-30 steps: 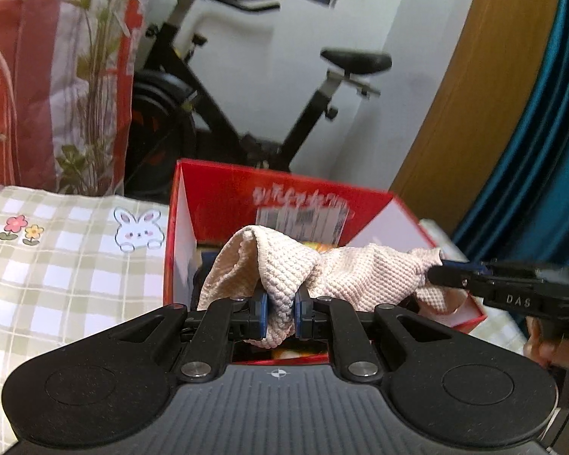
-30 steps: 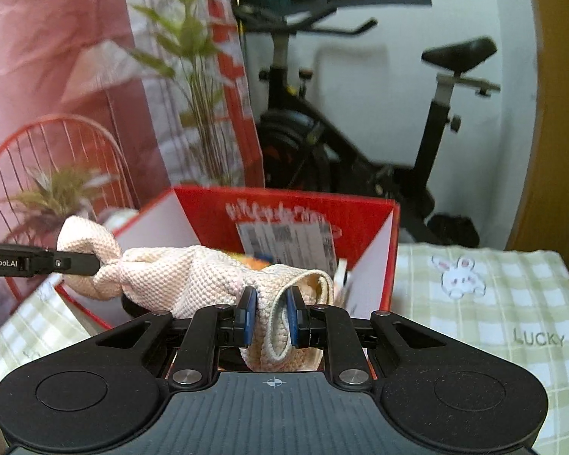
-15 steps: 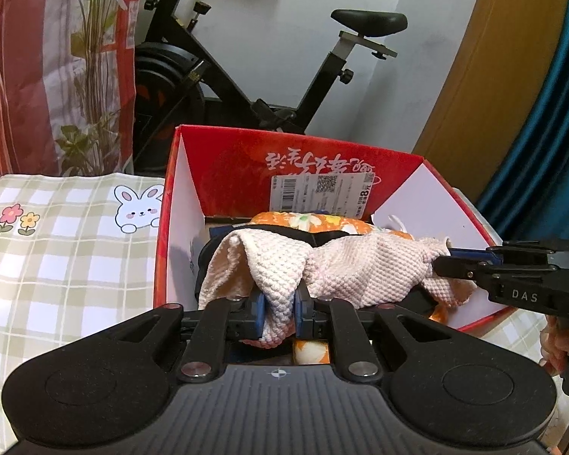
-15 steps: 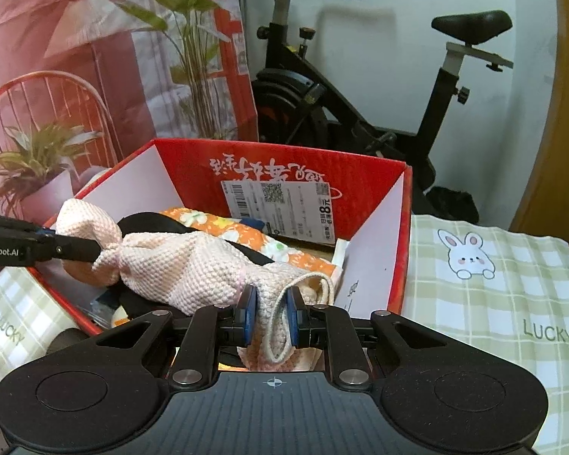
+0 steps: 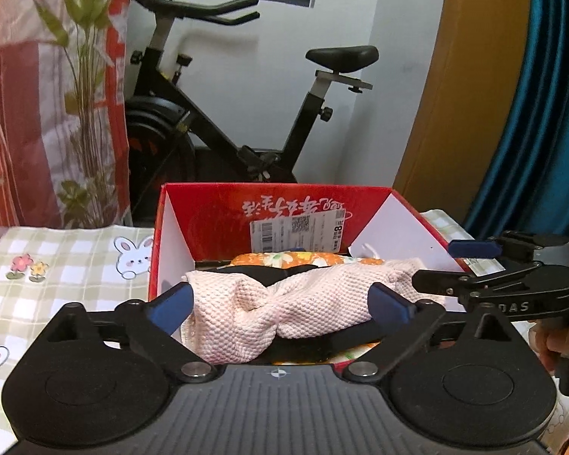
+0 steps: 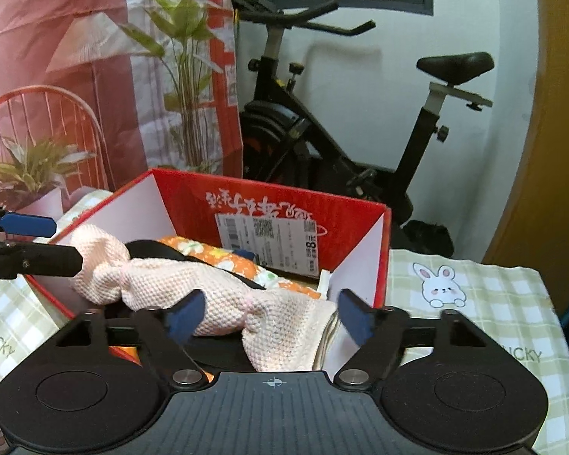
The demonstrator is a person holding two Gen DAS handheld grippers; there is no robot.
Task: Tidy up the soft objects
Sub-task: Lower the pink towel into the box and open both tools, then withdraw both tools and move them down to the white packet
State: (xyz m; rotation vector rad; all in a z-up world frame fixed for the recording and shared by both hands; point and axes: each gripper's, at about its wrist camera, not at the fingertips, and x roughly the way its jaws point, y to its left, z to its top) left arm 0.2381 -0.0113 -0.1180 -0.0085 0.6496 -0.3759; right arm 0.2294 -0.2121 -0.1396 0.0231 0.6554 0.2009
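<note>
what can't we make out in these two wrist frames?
- Left wrist view: the floor of the red cardboard box is hidden by the pink knitted cloth.
- Both views: the black fabric item is mostly covered by the cloth; identity unclear.
- Right wrist view: label print is too small to read.

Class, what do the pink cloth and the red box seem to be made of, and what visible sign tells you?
Pink cloth: likely a knitted or waffle-weave textile, matte; its surface shows a regular bumpy grid and it sags in soft folds.
Red box: probably printed cardboard, slightly glossy red with plain white side panels; thin flat walls, sharp creased corners, a stuck-on paper label.
</note>
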